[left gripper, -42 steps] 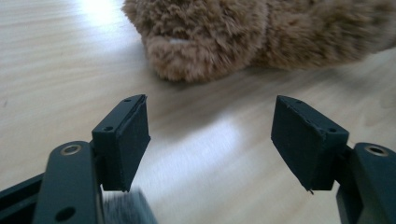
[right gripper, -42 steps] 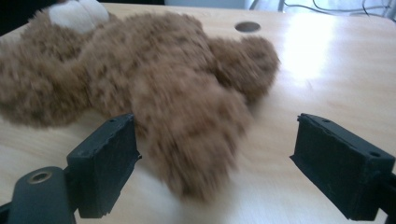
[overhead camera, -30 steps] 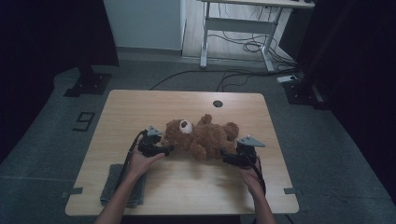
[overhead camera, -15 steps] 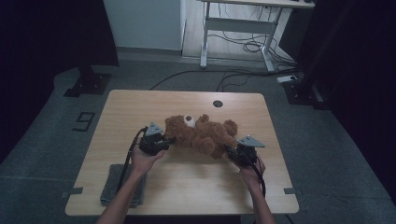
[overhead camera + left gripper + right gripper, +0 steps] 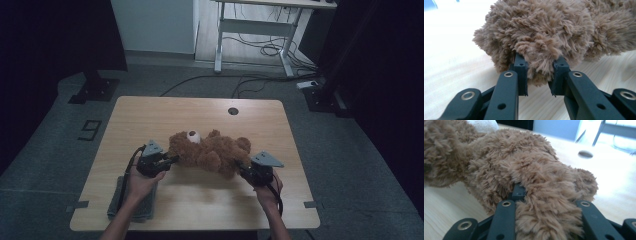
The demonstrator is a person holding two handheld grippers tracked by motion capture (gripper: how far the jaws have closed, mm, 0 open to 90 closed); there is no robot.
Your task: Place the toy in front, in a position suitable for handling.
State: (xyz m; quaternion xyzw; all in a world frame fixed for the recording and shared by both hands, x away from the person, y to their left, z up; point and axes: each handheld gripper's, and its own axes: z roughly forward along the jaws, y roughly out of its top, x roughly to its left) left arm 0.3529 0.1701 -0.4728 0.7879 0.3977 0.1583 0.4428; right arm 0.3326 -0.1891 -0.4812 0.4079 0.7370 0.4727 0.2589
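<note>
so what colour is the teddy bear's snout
White, against the brown teddy bear; the snout shows best in the high view.

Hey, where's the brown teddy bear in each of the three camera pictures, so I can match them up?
High view: teddy bear lies mid-table between both grippers.
Left gripper view: fills the top, fur between the jaws.
Right gripper view: spans the frame, a limb between the jaws.
Shared landmark: round table hole, also in the right gripper view.

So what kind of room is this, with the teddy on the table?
Probably a lab or recording studio, not a home. A bare wooden table stands on grey floor between dark curtains, a desk frame with loose cables behind it. A person grips a teddy bear with two hand-held tools.
</note>
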